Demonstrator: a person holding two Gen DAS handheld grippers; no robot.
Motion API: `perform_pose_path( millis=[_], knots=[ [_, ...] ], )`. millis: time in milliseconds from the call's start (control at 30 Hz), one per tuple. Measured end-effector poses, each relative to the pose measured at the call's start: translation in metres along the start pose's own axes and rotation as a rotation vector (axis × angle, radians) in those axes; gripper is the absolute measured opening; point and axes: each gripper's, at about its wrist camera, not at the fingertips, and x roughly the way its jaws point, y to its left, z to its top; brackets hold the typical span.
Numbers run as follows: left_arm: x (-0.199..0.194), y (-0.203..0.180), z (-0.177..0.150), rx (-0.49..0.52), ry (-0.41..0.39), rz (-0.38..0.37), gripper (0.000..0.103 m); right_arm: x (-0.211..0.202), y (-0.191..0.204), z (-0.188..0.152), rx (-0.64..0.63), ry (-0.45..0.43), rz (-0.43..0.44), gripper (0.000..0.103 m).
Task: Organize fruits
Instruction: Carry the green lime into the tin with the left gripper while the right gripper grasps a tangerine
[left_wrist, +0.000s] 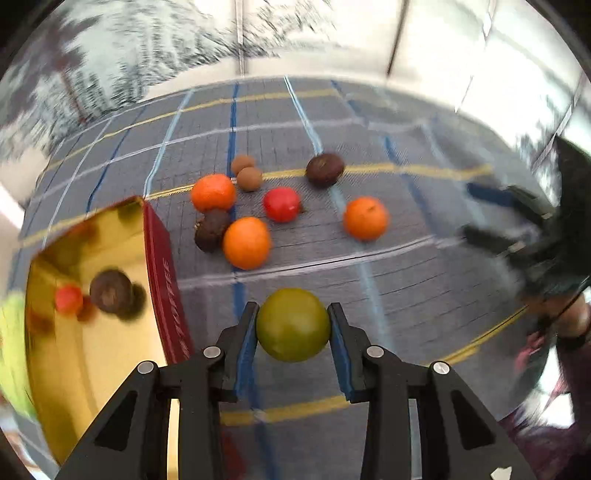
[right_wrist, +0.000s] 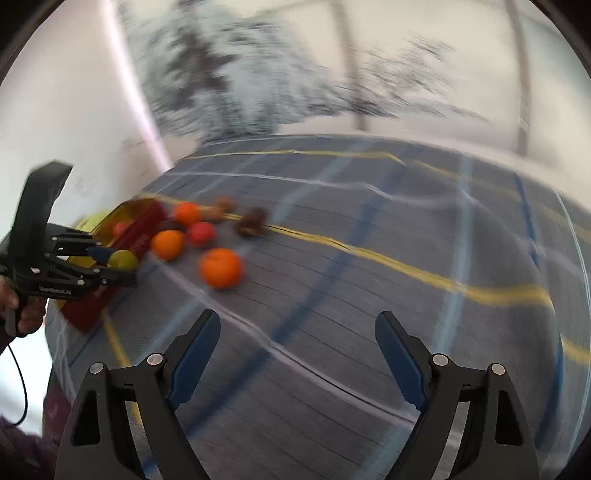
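Observation:
My left gripper (left_wrist: 293, 306) is shut on a round green fruit (left_wrist: 293, 325), its blue pads pressing both sides just above the cloth. To its left stands a red box with a gold inside (left_wrist: 92, 350), holding a red fruit (left_wrist: 69, 298) and a dark brown fruit (left_wrist: 110, 290). Further off on the cloth lie three oranges (left_wrist: 246, 242) (left_wrist: 213, 192) (left_wrist: 365, 218), a red fruit (left_wrist: 281, 204), two dark brown fruits (left_wrist: 325, 169) (left_wrist: 211, 229) and two small tan ones (left_wrist: 250, 178). My right gripper (right_wrist: 298, 315) stands open over bare cloth, nothing between its fingers; the nearest orange (right_wrist: 221, 267) lies ahead to its left.
A grey checked cloth (left_wrist: 406, 277) with blue, white and yellow lines covers the table. In the right wrist view the left gripper (right_wrist: 122, 266) with the green fruit (right_wrist: 122, 259) hangs beside the red box (right_wrist: 140, 225). A hand (right_wrist: 22, 310) holds it. A pale wall stands behind the table.

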Motion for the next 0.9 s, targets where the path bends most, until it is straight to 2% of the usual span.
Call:
perform_pose_path(
  millis=[100,167,400,433,500,533,567,633,733,900],
  knots=[
    [-0.02,-0.006,-0.011,-0.067,-0.048,-0.035,0.033,0.013,0.029,0.02,-0.13,0.006,0.033,0.086],
    [-0.034,-0.012,-0.016,-0.08,-0.081,-0.006,0.033,0.027,0.042,0.029,-0.183,0.03,0.061,0.086],
    [-0.061,-0.015,-0.027,-0.092,-0.138,0.031,0.033,0.076,0.062,0.04,-0.258,0.107,0.06,0.082],
    [-0.064,-0.014,-0.028,-0.095,-0.143,0.036,0.033,0.082,0.062,0.041,-0.258,0.12,0.059,0.08],
    [-0.069,-0.011,-0.03,-0.102,-0.155,0.051,0.033,0.098,0.063,0.041,-0.239,0.169,0.065,0.053],
    [-0.071,-0.009,-0.032,-0.106,-0.161,0.057,0.033,0.104,0.062,0.04,-0.23,0.19,0.056,0.049],
    [-0.073,-0.007,-0.032,-0.111,-0.168,0.066,0.033,0.104,0.064,0.041,-0.235,0.177,0.051,0.039],
    [-0.075,0.001,-0.033,-0.125,-0.183,0.099,0.033,0.1,0.065,0.042,-0.217,0.179,0.058,0.039],
    [-0.077,0.011,-0.034,-0.14,-0.205,0.152,0.033,0.088,0.065,0.037,-0.194,0.138,0.029,0.039],
    [-0.079,0.031,-0.038,-0.154,-0.231,0.252,0.033,0.077,0.038,0.026,-0.055,0.118,-0.038,0.039]
  ],
)
